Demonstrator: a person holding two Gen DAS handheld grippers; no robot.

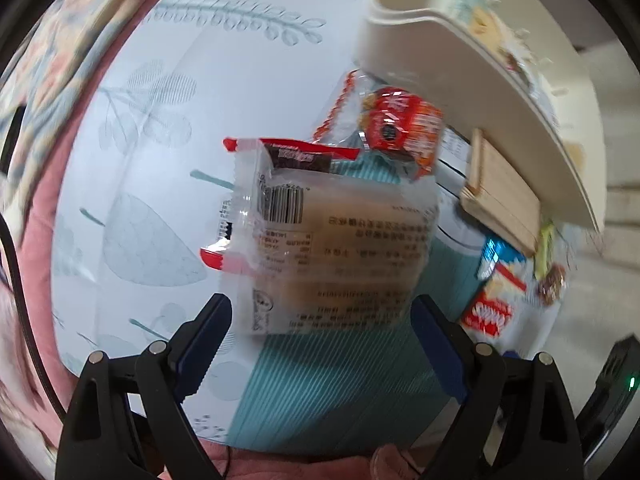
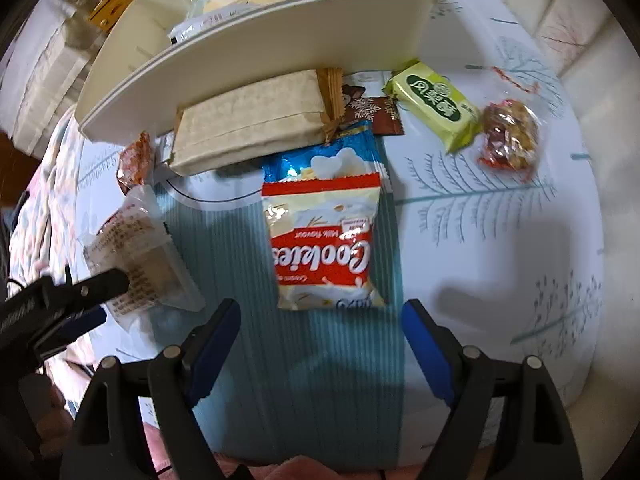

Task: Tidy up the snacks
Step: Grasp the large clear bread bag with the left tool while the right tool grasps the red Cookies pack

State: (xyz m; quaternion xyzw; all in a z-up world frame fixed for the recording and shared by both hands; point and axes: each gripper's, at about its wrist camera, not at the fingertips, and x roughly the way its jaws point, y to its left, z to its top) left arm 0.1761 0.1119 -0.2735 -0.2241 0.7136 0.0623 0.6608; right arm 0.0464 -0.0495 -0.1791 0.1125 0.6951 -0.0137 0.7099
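Note:
In the left wrist view a clear-wrapped brown cake pack (image 1: 332, 240) lies just ahead of my open left gripper (image 1: 320, 344), between its spread blue pads without visible contact. A red snack pack (image 1: 404, 128) lies beyond it. In the right wrist view a red and white Cookies bag (image 2: 324, 240) lies on the teal mat (image 2: 304, 360) ahead of my open, empty right gripper (image 2: 320, 344). The left gripper (image 2: 76, 300) shows at the left by the cake pack (image 2: 140, 256). A cream storage bin (image 2: 256, 52) holds wrapped snacks.
A tan paper packet (image 2: 252, 128) leans against the bin. A green pack (image 2: 436, 104), a brown snowflake pack (image 2: 372, 114), a clear bag of nut snack (image 2: 508, 140) and an orange pack (image 2: 134, 160) lie on the leaf-print tablecloth (image 2: 500, 260). The bin also shows in the left wrist view (image 1: 460, 56).

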